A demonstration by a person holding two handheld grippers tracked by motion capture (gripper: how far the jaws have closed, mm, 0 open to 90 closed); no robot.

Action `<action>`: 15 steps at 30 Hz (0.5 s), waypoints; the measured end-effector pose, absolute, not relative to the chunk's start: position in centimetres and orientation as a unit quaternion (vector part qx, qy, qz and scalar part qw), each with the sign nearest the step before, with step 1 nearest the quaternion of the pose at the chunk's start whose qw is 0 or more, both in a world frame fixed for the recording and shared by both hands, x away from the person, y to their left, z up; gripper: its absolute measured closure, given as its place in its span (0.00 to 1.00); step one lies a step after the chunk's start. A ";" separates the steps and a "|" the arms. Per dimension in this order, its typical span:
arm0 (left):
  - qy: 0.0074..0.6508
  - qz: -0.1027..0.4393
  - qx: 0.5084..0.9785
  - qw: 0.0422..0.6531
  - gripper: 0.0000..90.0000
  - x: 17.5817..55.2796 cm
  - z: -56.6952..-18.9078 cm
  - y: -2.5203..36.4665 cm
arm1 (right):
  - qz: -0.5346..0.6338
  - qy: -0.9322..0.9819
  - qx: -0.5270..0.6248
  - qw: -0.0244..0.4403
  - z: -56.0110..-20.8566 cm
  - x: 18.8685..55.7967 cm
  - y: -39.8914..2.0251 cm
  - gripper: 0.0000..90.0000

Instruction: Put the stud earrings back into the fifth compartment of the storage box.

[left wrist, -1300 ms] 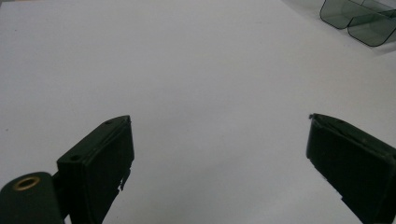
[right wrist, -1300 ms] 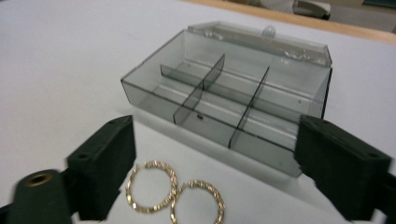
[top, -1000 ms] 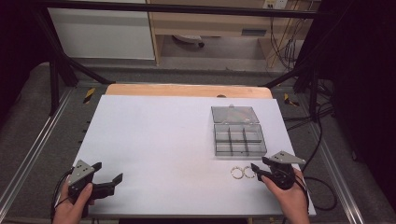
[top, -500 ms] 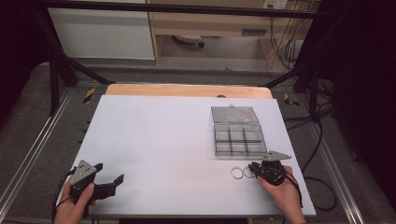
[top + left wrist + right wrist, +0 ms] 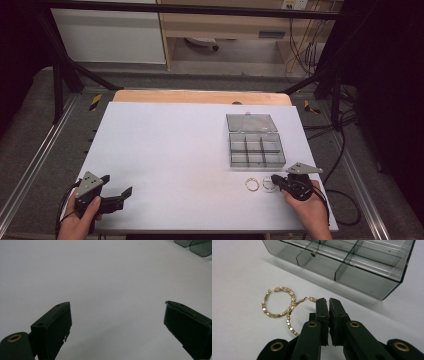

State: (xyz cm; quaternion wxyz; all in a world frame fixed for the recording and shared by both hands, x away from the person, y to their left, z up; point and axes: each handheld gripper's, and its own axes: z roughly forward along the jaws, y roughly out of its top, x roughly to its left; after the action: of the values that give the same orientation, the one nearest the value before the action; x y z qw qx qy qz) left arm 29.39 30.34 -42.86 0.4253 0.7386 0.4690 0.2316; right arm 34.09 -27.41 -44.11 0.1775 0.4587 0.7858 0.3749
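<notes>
Right gripper (image 5: pixel 328 301) first: its jaws have just been closing and now stand all but together, pinched on the nearer earring (image 5: pixel 292 320), a gold hoop that runs in under the left pad. I can see the hoop's open end poke out at the pad tip, so I judge the grip real but thin (a sliver of chain-like wire, not much to bite).

I take the organiser box (image 5: pixel 256 150) as my landmark. Both hoops lie on the white table (image 5: pixel 165 150) just in front of the box's near wall, toward the person's side. The farther earring (image 5: pixel 278 302) sits beside the held one, and their rims overlap or touch where they meet. I cannot tell which.

To do this step well, I would lift slowly and straight up, watching that the second hoop does not snag and ride along. If it does, a small shake or a fresh grasp is better than carrying both. Then I would bring the hoop over one compartment of the box and part the jaws low, so it does not bounce out.

Left gripper (image 5: pixel 115 315), well off from the box at the table's near left corner, stands wide open over bare table, holding nothing.
</notes>
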 end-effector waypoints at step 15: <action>0.470 0.231 0.736 0.429 0.09 29.4 -42.8 30.4 | 0.431 0.770 0.430 0.191 -42.1 33.3 -26.5 0.97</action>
State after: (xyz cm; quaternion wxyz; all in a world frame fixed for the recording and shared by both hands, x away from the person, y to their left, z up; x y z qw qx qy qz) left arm 29.38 30.41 -42.83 0.4289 0.7362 0.4699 0.2308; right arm 33.27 -26.51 -42.09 0.1912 0.4297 0.7699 0.4313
